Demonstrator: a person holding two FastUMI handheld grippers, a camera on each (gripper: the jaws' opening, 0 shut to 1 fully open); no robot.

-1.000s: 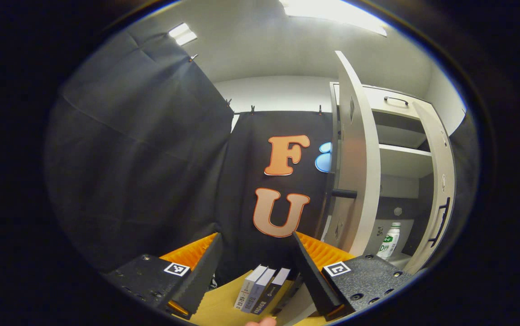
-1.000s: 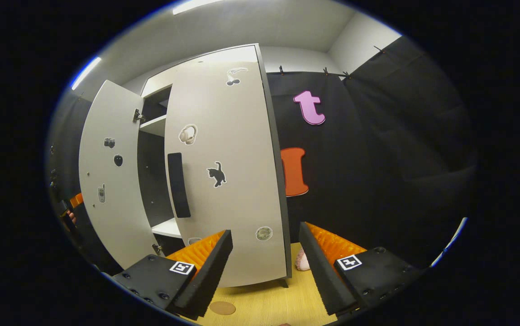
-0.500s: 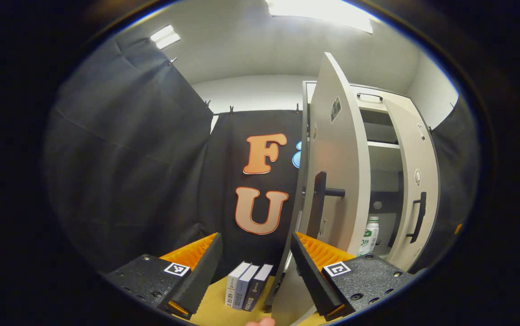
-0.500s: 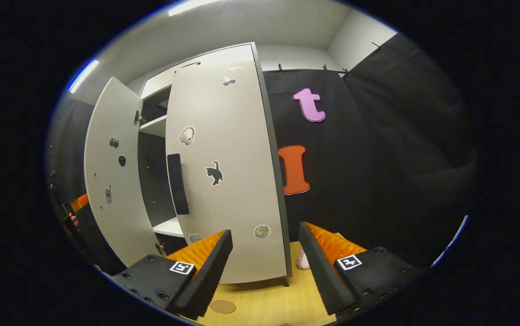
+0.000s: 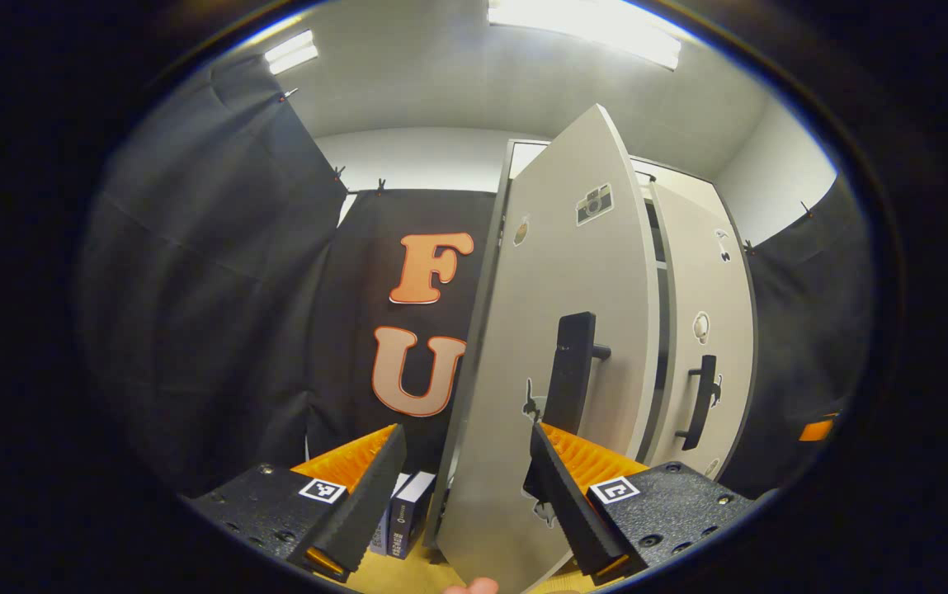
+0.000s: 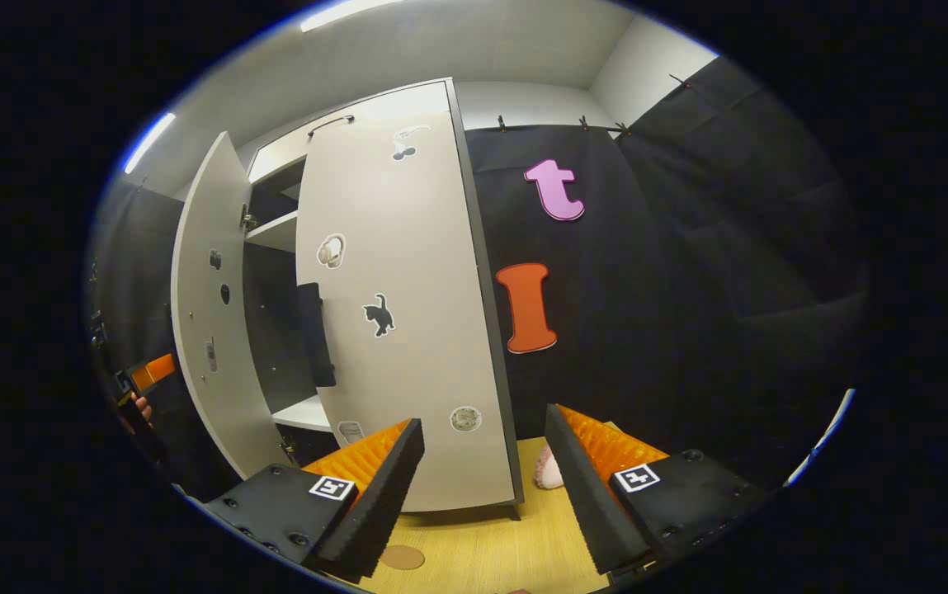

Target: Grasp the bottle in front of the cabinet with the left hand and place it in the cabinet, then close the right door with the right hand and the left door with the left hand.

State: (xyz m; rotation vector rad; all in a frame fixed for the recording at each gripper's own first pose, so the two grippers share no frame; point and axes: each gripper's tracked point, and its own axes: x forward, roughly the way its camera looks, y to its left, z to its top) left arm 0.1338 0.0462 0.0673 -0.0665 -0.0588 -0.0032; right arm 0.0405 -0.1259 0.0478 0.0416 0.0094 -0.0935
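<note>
With my left gripper (image 5: 465, 487) spread and empty against the half-swung left door (image 5: 556, 363), the bottle hidden inside the cabinet (image 6: 374, 272), I risk its handle (image 5: 570, 371) snagging a finger, while my right gripper (image 6: 482, 487) hangs spread.

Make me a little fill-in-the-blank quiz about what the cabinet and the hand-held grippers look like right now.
1. The left door is partly ____, not shut.
2. The animal sticker on the right door is a black ____.
3. Both fingers of the left hand-held gripper are spread ____.
4. The handle on the left door is coloured ____.

Missing words: open; cat; apart; black
</note>
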